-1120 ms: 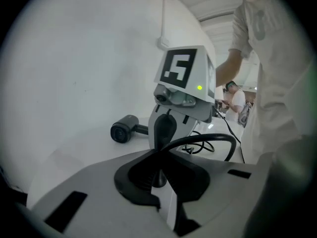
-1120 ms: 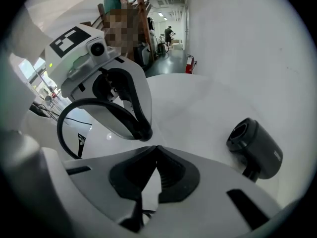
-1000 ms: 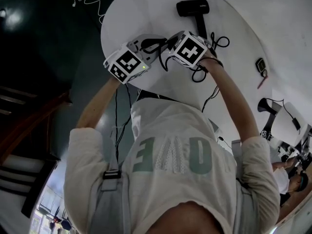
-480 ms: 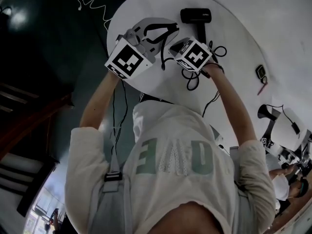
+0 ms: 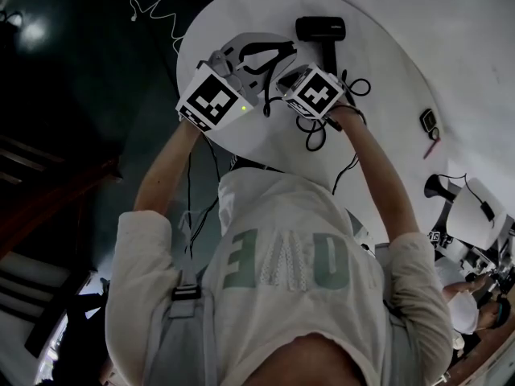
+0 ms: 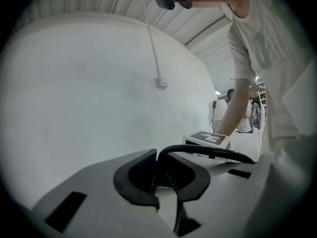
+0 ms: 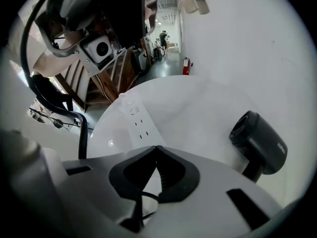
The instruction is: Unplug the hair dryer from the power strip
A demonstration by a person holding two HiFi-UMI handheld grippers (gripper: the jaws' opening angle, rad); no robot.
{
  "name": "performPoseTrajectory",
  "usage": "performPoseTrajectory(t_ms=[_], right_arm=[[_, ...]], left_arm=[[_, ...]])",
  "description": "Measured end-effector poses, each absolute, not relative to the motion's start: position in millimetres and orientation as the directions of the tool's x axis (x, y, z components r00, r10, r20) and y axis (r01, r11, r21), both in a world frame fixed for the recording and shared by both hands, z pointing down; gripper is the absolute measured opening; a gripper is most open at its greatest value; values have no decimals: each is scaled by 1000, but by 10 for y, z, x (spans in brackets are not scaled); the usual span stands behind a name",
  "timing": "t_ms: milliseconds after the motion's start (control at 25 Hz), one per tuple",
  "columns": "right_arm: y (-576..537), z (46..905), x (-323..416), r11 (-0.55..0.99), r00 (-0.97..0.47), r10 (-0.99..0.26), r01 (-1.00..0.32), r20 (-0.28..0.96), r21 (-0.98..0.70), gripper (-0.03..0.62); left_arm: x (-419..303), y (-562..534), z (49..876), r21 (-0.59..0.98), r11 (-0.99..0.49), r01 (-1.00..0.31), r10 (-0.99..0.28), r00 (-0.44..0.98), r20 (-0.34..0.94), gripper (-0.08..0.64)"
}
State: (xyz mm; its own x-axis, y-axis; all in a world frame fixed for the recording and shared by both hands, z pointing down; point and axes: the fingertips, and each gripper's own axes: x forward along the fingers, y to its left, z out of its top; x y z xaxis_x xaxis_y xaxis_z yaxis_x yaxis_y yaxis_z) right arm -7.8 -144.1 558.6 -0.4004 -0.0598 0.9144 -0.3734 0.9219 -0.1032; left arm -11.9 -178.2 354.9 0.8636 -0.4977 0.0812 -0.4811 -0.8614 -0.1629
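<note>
The black hair dryer (image 5: 322, 29) lies at the far side of the round white table (image 5: 386, 63); the right gripper view shows the dryer (image 7: 257, 143) at right. My left gripper (image 6: 157, 155) is held level above the table, shut on the dryer's black cord (image 6: 208, 152), which arcs out to the right. In the head view the left gripper (image 5: 269, 52) is raised beside the right one's marker cube (image 5: 310, 91). My right gripper (image 7: 157, 148) points steeply down with its tips together over the near end of the white power strip (image 7: 136, 123). The strip's visible sockets are empty.
Loose black cord loops (image 5: 314, 135) lie by the right hand. A small black device (image 5: 430, 121) and a red pen (image 5: 432, 145) sit at the table's right. The table edge and dark floor (image 5: 80, 135) are at left. A white cable (image 6: 162, 82) hangs behind.
My left gripper has risen off the table with the black cord in its jaws and moved away from the right gripper. The right gripper has stayed where it was.
</note>
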Motion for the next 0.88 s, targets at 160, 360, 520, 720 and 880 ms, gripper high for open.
performPoseTrajectory(t_ms=[160, 360, 520, 720, 880], right_arm=[[-1463, 5590, -68, 919, -392, -66, -382, 918, -97, 20], [-1399, 5279, -154, 914, -595, -70, -360, 801, -187, 20], [-1490, 4662, 22, 884, -678, -219, -443, 702, -151, 20], [-1382, 4384, 404, 822, -689, -319, -543, 651, -172, 20], [-1219, 4434, 645, 779, -680, -344, -592, 647, -208, 20]], left_arm=[[-113, -1781, 3521, -149, -857, -493, -507, 859, 75, 46], [-63, -1701, 3582, -134, -857, -497, -511, 853, 108, 46], [-30, -1637, 3591, -122, -860, -495, -507, 854, 118, 46], [137, -1514, 3634, -88, -870, -485, -492, 861, 126, 46], [300, -1426, 3816, -49, -875, -481, -482, 859, 172, 46]])
